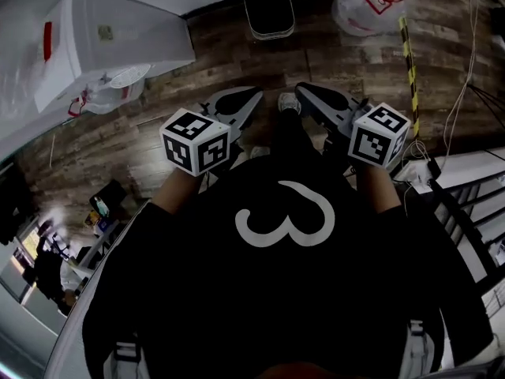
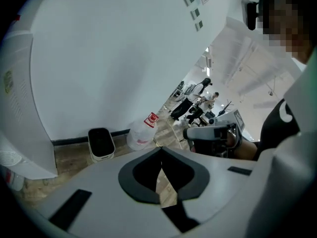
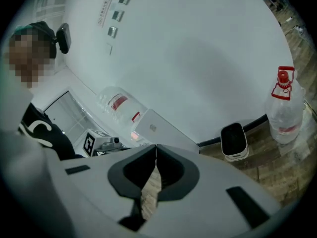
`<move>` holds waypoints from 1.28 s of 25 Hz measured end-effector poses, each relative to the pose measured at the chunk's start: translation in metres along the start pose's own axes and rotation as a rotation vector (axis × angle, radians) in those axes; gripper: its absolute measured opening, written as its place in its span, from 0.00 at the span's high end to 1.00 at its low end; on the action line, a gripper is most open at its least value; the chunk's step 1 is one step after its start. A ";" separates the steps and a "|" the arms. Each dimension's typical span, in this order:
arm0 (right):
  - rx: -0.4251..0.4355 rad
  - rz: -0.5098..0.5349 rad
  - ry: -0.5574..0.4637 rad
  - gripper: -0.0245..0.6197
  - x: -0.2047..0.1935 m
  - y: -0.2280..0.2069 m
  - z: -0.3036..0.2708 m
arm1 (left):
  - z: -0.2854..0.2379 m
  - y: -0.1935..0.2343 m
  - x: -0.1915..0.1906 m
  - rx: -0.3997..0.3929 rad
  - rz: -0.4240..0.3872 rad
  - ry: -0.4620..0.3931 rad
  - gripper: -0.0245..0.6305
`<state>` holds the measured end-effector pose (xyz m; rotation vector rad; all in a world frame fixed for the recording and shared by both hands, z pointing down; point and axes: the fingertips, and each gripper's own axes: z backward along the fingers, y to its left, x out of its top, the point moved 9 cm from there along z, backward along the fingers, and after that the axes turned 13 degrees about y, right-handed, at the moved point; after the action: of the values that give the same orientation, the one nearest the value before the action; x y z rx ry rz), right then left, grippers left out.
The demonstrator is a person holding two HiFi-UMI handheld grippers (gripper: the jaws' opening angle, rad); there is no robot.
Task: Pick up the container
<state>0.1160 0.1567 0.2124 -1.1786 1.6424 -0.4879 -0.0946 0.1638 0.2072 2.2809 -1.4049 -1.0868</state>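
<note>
A small black container with a white rim (image 1: 268, 10) stands on the wood floor by the wall, far ahead of both grippers. It also shows in the left gripper view (image 2: 100, 144) and the right gripper view (image 3: 234, 142). My left gripper (image 1: 254, 95) is held in front of my chest, jaws shut and empty (image 2: 161, 151). My right gripper (image 1: 303, 90) is beside it, also shut with nothing between its jaws (image 3: 156, 148). Both point towards the floor short of the container.
A large clear water bottle with a red cap (image 1: 371, 2) stands right of the container. A white box-like unit (image 1: 102, 42) with a plastic bag sits at the left. Cables (image 1: 472, 54), a yellow-black striped strip (image 1: 409, 61) and a white rack (image 1: 465, 184) are at the right.
</note>
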 end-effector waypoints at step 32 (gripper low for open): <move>-0.231 -0.151 0.335 0.92 -0.007 -0.395 -0.173 | -0.243 0.292 -0.041 0.114 0.263 0.077 0.93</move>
<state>0.1442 -0.0489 0.5902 -1.4590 1.9437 -0.6305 -0.1272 0.0113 0.5563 2.1081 -1.7156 -0.8497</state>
